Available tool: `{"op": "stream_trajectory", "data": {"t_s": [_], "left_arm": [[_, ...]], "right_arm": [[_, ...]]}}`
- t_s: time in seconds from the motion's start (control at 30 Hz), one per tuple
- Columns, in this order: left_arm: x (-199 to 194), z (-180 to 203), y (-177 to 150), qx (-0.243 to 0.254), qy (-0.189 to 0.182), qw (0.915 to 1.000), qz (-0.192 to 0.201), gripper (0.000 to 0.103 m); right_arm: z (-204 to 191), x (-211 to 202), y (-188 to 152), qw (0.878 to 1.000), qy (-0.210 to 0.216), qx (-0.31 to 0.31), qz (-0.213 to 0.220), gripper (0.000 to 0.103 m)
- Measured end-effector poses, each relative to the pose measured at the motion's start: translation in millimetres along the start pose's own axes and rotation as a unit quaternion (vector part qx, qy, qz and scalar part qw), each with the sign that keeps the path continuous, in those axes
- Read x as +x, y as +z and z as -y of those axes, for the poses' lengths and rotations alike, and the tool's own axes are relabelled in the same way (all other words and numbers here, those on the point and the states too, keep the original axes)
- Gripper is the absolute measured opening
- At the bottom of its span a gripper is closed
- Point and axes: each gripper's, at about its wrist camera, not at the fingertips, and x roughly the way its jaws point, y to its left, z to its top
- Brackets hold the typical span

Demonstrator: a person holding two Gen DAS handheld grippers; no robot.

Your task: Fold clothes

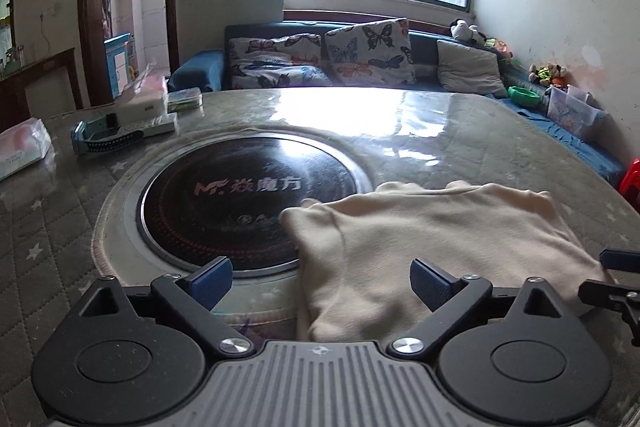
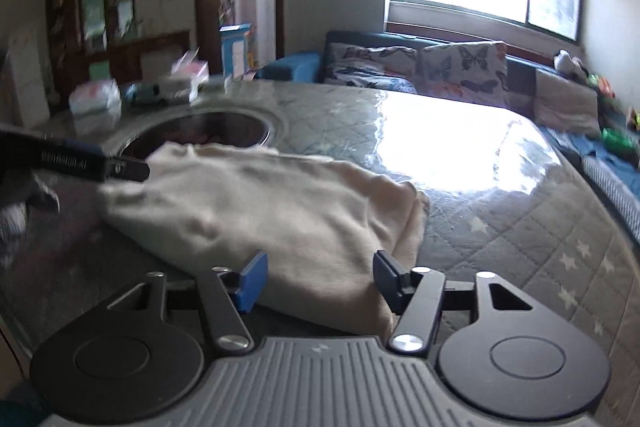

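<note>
A cream garment (image 1: 420, 247) lies folded on the quilted, plastic-covered table (image 1: 400, 131), its left edge over the black round hob (image 1: 248, 199). My left gripper (image 1: 322, 283) hovers at the garment's near left corner. Its blue pads stand wide apart and press on nothing. In the right wrist view the same garment (image 2: 260, 211) spreads ahead. My right gripper (image 2: 322, 281) stands over its near edge, jaws half apart, cloth beneath them but not pinched. The right gripper's fingers (image 1: 616, 267) show at the left wrist view's right edge. The left gripper's finger (image 2: 80, 159) lies at the garment's far left.
At the table's far left are a tissue pack (image 1: 22, 147), a blue watch (image 1: 104, 137) and a white box (image 1: 142, 103). Behind the table stands a blue sofa with butterfly cushions (image 1: 368, 51). A red stool (image 1: 630, 179) is at the right. The table's rounded edge curves on the right.
</note>
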Motion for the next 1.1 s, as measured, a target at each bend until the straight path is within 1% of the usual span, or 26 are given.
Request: {"op": "stream_trajectory", "data": {"t_s": [0.03,0.1,0.13,0.37,0.57,0.7,0.77,0.87,0.9,0.97,1.03,1.1], "left_arm": [[1.0,4.0,-0.5,0.006,-0.004,1.0000,-0.001,0.098],[4.5,11.2,-3.1,0.021,-0.006,0.9998,-0.004,0.098],[7.3,13.0,-5.1,0.027,-0.004,0.9996,-0.008,0.098],[20.9,6.2,-15.8,0.024,0.002,0.9992,-0.032,0.099],[21.4,5.4,-18.1,0.028,0.002,0.9990,-0.036,0.100],[22.1,4.2,-18.9,0.025,-0.001,0.9989,-0.039,0.100],[23.0,3.3,-18.7,0.023,-0.003,0.9989,-0.040,0.101],[24.3,1.5,-18.6,0.021,-0.006,0.9989,-0.042,0.101],[24.9,1.0,-18.7,0.020,-0.007,0.9989,-0.043,0.102],[26.3,-0.2,-18.4,0.017,-0.008,0.9988,-0.044,0.102],[27.4,-1.0,-18.1,0.015,-0.008,0.9988,-0.046,0.103],[27.8,-0.7,-17.9,0.014,-0.008,0.9988,-0.047,0.103]], "right_arm": [[1.6,0.5,-0.7,1.000,0.001,0.004,-0.002,0.053],[4.3,6.9,-6.5,1.000,0.002,0.012,-0.021,0.047],[5.7,10.1,-9.4,0.999,0.002,0.015,-0.031,0.047],[10.8,6.6,9.5,1.000,0.017,0.010,-0.019,0.046],[17.1,40.7,36.7,0.999,0.035,0.007,-0.021,0.046],[19.6,67.5,50.7,0.999,0.040,0.015,-0.026,0.046],[21.6,81.0,53.6,0.999,0.033,0.011,-0.032,0.046],[32.4,97.7,53.3,0.998,0.017,0.034,-0.045,0.045],[35.3,99.0,53.4,0.998,0.017,0.040,-0.042,0.045],[35.8,96.1,55.4,0.999,0.002,0.038,-0.038,0.045],[34.6,91.9,57.2,0.999,0.004,0.037,-0.031,0.046],[36.5,94.5,56.7,0.999,0.002,0.041,-0.036,0.046]]}}
